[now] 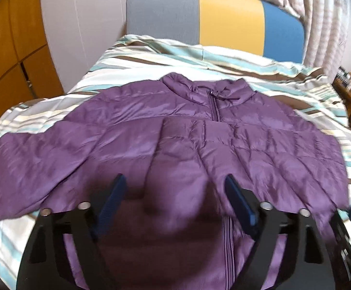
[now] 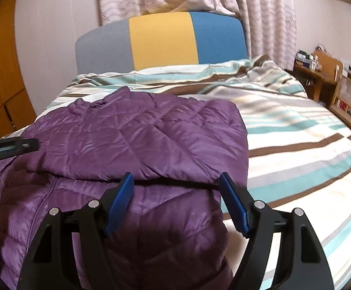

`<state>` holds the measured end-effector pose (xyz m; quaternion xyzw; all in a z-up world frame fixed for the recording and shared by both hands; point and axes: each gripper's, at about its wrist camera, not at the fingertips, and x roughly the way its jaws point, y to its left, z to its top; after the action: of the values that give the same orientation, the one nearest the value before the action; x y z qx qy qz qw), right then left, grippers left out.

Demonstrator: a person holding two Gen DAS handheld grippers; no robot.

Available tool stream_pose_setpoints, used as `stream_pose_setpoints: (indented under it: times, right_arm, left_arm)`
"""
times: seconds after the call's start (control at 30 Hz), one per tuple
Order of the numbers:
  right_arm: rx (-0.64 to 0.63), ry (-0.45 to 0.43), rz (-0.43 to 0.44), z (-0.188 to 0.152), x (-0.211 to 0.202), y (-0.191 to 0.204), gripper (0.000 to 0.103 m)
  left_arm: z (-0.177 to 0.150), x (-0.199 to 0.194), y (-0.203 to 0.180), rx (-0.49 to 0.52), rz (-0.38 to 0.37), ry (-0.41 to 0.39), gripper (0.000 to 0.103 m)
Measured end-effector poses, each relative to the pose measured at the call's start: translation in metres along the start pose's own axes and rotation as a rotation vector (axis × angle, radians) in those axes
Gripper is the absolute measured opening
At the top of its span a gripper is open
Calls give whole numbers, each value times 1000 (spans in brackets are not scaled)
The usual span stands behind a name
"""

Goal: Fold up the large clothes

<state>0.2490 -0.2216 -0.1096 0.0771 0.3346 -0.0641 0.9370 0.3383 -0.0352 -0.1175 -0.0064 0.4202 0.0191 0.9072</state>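
The purple quilted jacket [image 1: 175, 130] lies flat on the bed directly ahead of and beneath both grippers, zipper up, collar at the far end. In the right wrist view its right sleeve is folded across the chest, forming a straight folded edge just beyond the fingertips. In the left wrist view the other sleeve extends outward to the left of the left gripper [image 1: 175, 183]. The left gripper hovers above the lower front panel; its blue-padded jaws stand apart with only fabric below them, nothing clamped. The right gripper [image 2: 176, 181] is likewise spread, its jaws spanning the folded edge without pressing on it. No earlier picture is given, so any jaw motion is left untold. The supporting surface is a striped bedcover [image 2: 296, 145] in white, teal, brown and grey, wrinkled toward the far end and bare to the right of the right gripper. Beyond the jacket stands a headboard [image 2: 161, 41] in grey, yellow and blue panels. Behind it hang pale patterned curtains [image 2: 267, 12] against a light wall. Orange wooden cabinets [image 1: 11, 48] occupy the far left of the left gripper. Wooden furniture holding small items [image 2: 325, 72] stands to the far right.
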Motion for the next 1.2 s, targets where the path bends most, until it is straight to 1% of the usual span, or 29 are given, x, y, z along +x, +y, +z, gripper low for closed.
stream_pose_setpoints:
  times: [0.03, 0.07, 0.1, 0.17, 0.23, 0.3, 0.37, 0.4, 0.43, 0.5, 0.6, 0.73, 0.8, 0.83, 0.97, 1.13, 1.17, 1.2]
  right_arm:
    - [9, 2, -2, -2, -1, -1, 75]
    - [15, 1, -1, -6, -2, -2, 75]
    - [28, -4, 6, -6, -4, -5, 75]
    - [52, -16, 17, -11, -8, -8, 75]
    - [92, -37, 36, -12, -15, -16, 74]
    - [133, -60, 43, -12, -23, -24, 72]
    - [161, -58, 37, -9, -27, -30, 62]
    - [163, -41, 41, -4, -27, -31, 51]
    - [159, -28, 43, 1, -24, -32, 44]
    - [155, -10, 34, 15, -14, -34, 42]
    - [179, 17, 30, 34, 11, -38, 36]
    - [205, 99, -5, 49, 57, -48, 27]
    - [189, 156, -39, 48, 80, -51, 24]
    - [177, 169, -46, 44, 87, -51, 24]
    - [154, 160, -71, 38, 91, -48, 24]
    - [165, 161, -50, 39, 89, -54, 25]
    - [167, 160, -44, 41, 86, -54, 27]
    - [179, 152, -26, 43, 79, -56, 34]
  left_arm:
    - [1, 10, -2, 6, 19, 9, 73]
    - [1, 22, -1, 21, 66, 20, 67]
    - [-2, 30, 2, 30, 103, 29, 65]
    - [-13, 35, 16, 13, 127, 16, 65]
    - [-22, 32, 30, -28, 119, -11, 65]
    - [-27, 28, 40, -65, 129, -33, 65]
    - [-29, 26, 47, -91, 125, -40, 65]
    - [-28, 28, 46, -93, 119, -37, 65]
    - [-28, 29, 46, -92, 117, -31, 65]
    - [-26, 31, 45, -82, 123, -28, 65]
    - [-27, 30, 42, -78, 124, -26, 67]
    - [-29, 31, 41, -81, 116, -24, 70]
    - [-29, 33, 40, -75, 105, -21, 75]
    - [-29, 33, 39, -71, 103, -19, 76]
    - [-29, 36, 37, -66, 109, -19, 78]
    - [-30, 36, 37, -67, 108, -21, 78]
    - [-30, 36, 37, -67, 107, -20, 78]
    - [-30, 36, 37, -68, 105, -20, 78]
